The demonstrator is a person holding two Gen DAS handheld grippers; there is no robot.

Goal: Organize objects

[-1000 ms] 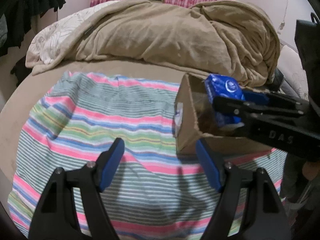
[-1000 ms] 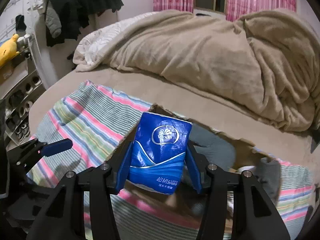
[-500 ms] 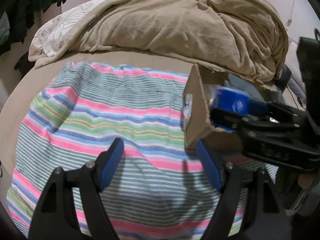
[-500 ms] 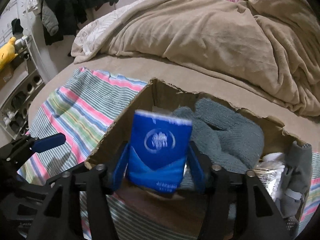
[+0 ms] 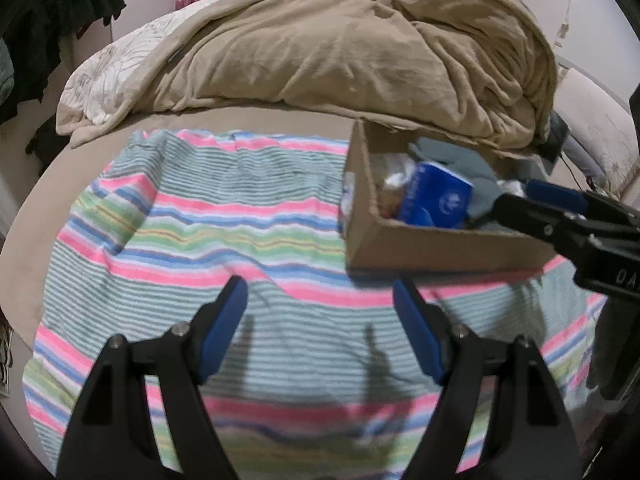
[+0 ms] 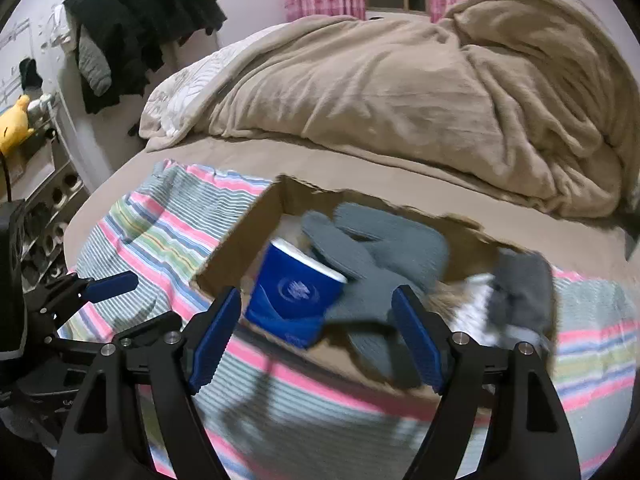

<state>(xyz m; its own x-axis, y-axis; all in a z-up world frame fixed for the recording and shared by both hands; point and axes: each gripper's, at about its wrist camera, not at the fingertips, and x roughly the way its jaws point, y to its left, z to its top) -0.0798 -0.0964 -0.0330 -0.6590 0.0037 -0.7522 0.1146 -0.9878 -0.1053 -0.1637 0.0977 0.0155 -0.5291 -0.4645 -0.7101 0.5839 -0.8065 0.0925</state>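
Note:
A blue tissue pack [image 6: 294, 294] leans inside an open cardboard box [image 6: 236, 242] on the striped cloth, next to grey gloves [image 6: 376, 256]. It also shows in the left wrist view [image 5: 434, 200], inside the box [image 5: 420, 246]. My right gripper [image 6: 316, 342] is open and empty, just in front of the box's near wall. My left gripper [image 5: 320, 330] is open and empty above the striped cloth [image 5: 208, 224], left of the box. The right gripper's fingers [image 5: 560, 200] reach in at the right of the left wrist view.
The box also holds white and grey items [image 6: 516, 296]. A rumpled tan blanket [image 6: 400, 80] fills the back of the bed. Dark clothes [image 6: 132, 20] hang at the left wall, with a shoe rack [image 6: 44, 216] and a yellow plush [image 6: 14, 122] below.
My right gripper lowered the blue tissue pack into the box, opened and let it go. It has drawn back a little. The left gripper stayed open over the cloth.

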